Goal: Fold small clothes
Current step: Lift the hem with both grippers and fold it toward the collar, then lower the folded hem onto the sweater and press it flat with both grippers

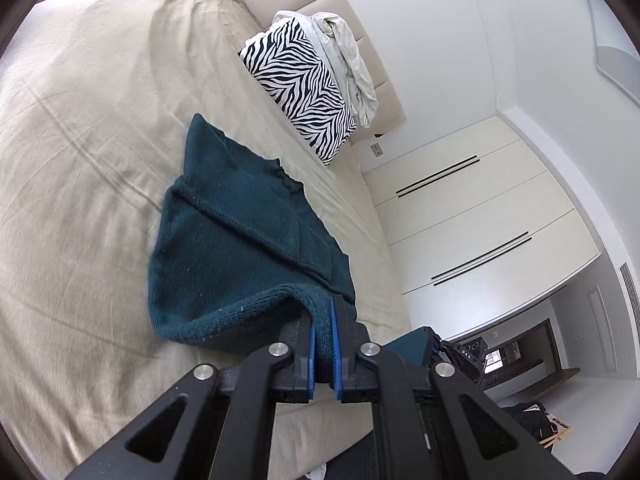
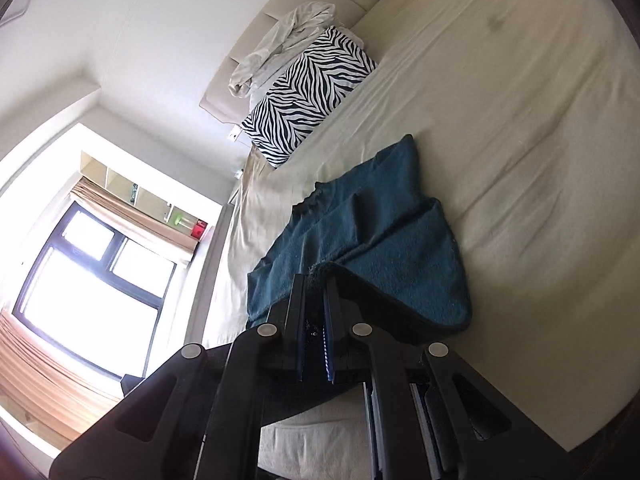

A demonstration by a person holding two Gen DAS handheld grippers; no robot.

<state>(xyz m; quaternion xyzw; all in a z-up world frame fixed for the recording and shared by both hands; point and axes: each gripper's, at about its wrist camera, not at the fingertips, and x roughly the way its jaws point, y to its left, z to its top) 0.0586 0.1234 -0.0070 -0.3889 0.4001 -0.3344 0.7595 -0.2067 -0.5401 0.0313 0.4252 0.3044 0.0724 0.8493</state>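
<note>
Teal knit garment [image 1: 224,248], seemingly sweater; hem pinched by left gripper [image 1: 325,320], right gripper [image 2: 316,300].

One teal knitted garment [image 1: 224,236], one zebra-print pillow [image 1: 300,92], one crumpled white cloth [image 1: 352,68], two grippers: left gripper [image 1: 323,320], right gripper [image 2: 316,300].

- A zebra-striped pillow [image 1: 298,88] lies at the head of the bed [image 1: 88,120].
- A crumpled white sheet [image 1: 348,64] rests against the pillow.
- White wardrobe doors [image 1: 472,216] stand beside the bed.
- A bright window [image 2: 92,280] has tan curtains [image 2: 44,372].
</note>
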